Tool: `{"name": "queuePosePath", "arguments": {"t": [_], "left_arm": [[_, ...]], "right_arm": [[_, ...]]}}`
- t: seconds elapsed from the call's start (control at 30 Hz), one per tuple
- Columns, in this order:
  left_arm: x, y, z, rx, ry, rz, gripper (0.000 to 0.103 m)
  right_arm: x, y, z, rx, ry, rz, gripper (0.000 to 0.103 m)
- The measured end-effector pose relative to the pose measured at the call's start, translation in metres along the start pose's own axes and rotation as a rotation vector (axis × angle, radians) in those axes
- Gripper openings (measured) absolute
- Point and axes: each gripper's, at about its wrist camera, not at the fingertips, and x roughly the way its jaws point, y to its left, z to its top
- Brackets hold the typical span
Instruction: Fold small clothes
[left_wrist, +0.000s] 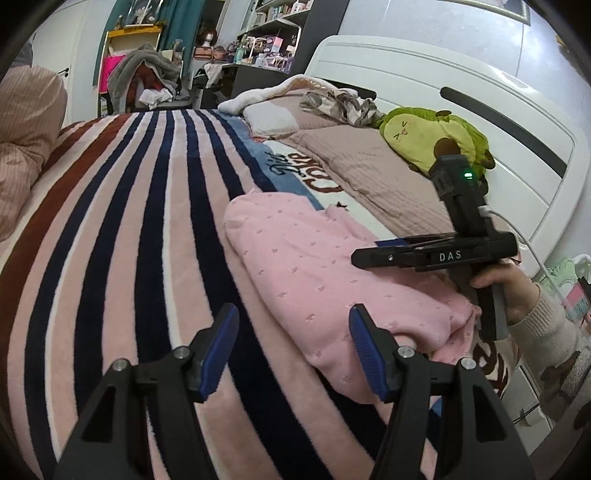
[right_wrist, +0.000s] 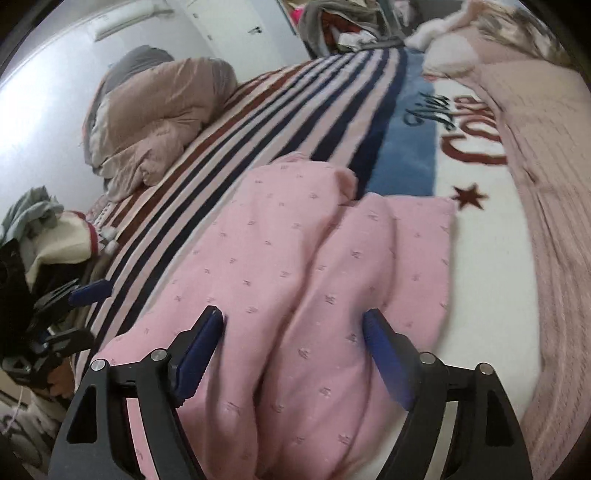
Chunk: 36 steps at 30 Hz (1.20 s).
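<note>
A cluttered bedroom, a striped blanket (left_wrist: 129, 229) over the bed. The pink garment (right_wrist: 295, 266) lies on it, partly folded. Both the left gripper (left_wrist: 293, 350) and right gripper (right_wrist: 293, 354) gape, holding nothing. Soft, light knit; I'd pinch a hem corner.

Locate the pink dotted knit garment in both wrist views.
Left wrist: pink dotted knit garment lies centre-right on the striped fleece blanket, under the right gripper.
Right wrist: it fills the centre and bottom, between the open fingers.
Shared landmark: dark red lettering on the blanket.
</note>
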Motion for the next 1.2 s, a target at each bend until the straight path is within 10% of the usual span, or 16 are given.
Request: {"name": "queuePosePath", "arguments": {"t": [0.03, 0.1, 0.23, 0.4, 0.6, 0.83, 1.2], "left_arm": [[0.001, 0.001, 0.0, -0.004, 0.002, -0.001, 0.058], [0.003, 0.003, -0.001, -0.015, 0.004, -0.005, 0.058], [0.003, 0.001, 0.001, -0.006, -0.002, -0.01, 0.058], [0.004, -0.005, 0.007, 0.013, -0.005, -0.026, 0.058], [0.023, -0.008, 0.01, 0.006, 0.032, -0.072, 0.062], [0.037, -0.005, 0.024, -0.032, 0.051, -0.121, 0.063], [0.042, -0.018, 0.019, 0.026, 0.104, -0.123, 0.065]], "right_arm": [[-0.001, 0.005, -0.001, -0.027, -0.006, -0.006, 0.031], [-0.002, 0.012, -0.002, -0.072, -0.021, -0.046, 0.007], [-0.028, 0.02, -0.005, -0.093, -0.135, -0.11, 0.005], [-0.057, 0.02, -0.008, -0.09, -0.222, -0.181, 0.005], [-0.037, -0.012, -0.025, -0.008, -0.124, -0.252, 0.007], [-0.04, -0.015, -0.028, 0.004, -0.118, -0.258, 0.048], [-0.046, -0.002, -0.044, 0.035, -0.077, -0.15, 0.058]]}}
